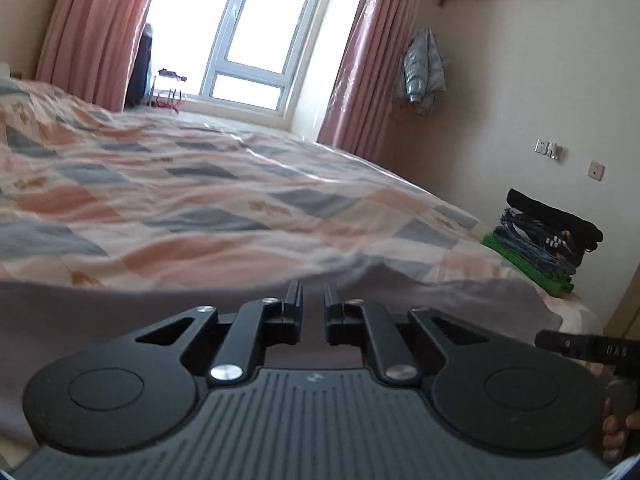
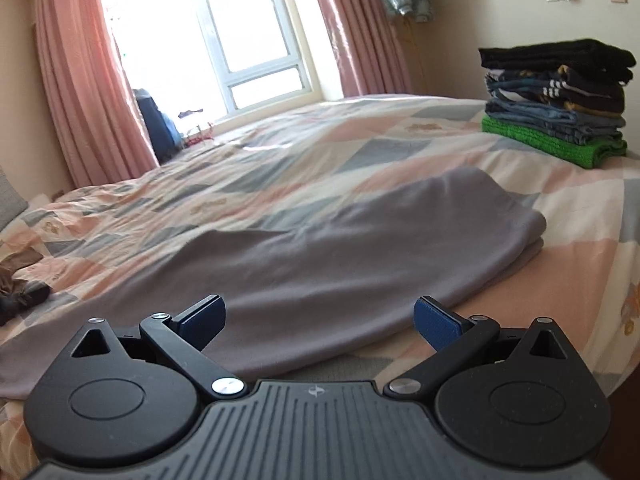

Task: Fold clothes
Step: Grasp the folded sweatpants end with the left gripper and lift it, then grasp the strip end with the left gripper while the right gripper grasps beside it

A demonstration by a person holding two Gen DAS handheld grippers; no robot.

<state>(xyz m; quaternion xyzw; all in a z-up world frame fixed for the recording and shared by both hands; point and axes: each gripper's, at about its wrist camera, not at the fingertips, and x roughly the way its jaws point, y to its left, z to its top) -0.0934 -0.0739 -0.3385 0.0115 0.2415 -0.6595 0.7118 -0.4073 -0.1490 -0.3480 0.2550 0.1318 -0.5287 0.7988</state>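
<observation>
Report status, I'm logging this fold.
Left tongs nearly closed, nothing visibly gripped. Right tongs open over grey garment. Nothing blocking it.

The left hand-held gripper [image 1: 312, 294] sits low over a grey cloth [image 1: 140, 312], its two black fingers [image 1: 294, 292] drawn near each other with a narrow gap between them; whether they pinch the cloth cannot be told. Ahead of it spreads a bed [image 1: 180, 184] with a pink and grey checked cover. Far to its right, at the bed's edge, stands a stack of folded clothes [image 1: 548, 240]. At the lower right, a hand [image 1: 616, 432] holds the other hand-held gripper [image 1: 580, 346].
</observation>
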